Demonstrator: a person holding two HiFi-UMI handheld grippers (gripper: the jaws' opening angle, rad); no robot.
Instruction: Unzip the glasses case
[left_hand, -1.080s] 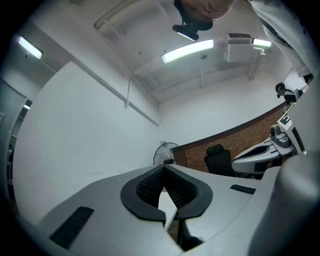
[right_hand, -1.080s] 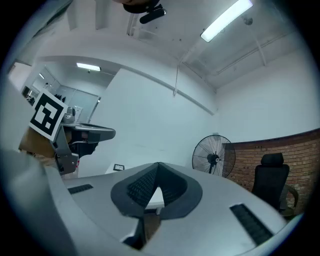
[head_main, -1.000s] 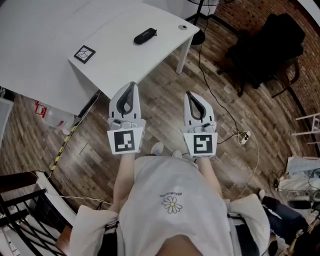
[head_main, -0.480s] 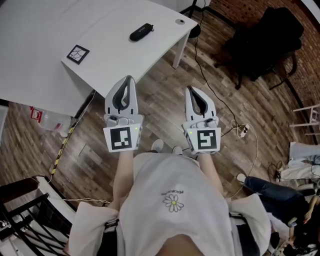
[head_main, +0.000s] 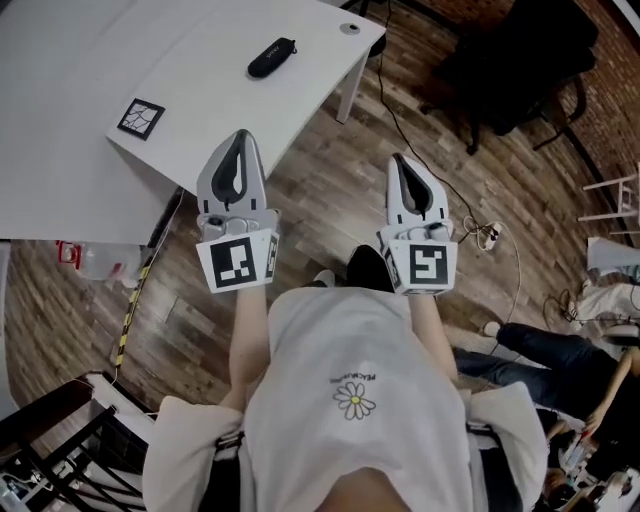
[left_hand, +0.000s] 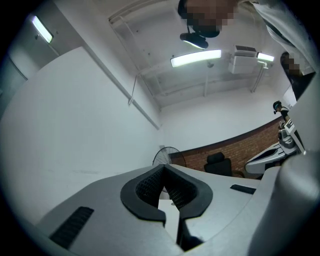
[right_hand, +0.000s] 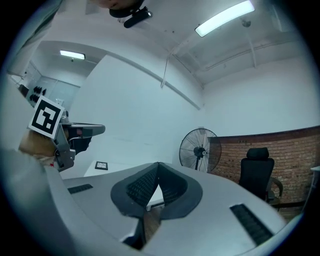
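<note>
A black-and-white square marker card (head_main: 141, 117) lies on the white rectangular table (head_main: 60, 150). The left gripper (head_main: 239, 137), jaws pressed together on nothing, shows its tip against the table's near edge. Beyond it the black oblong glasses case (head_main: 272, 57) rests near the table's far corner (well apart from both grippers). The right gripper (head_main: 401, 160), likewise closed and empty, hangs above the wooden plank floor (head_main: 330, 170). A black office chair (head_main: 520, 60) stands farther right.

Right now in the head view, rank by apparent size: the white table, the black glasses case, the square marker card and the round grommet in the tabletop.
1. white table, by far the largest.
2. black glasses case and square marker card: they look about alike, so I won't rank them.
3. round grommet, the smallest.
</note>
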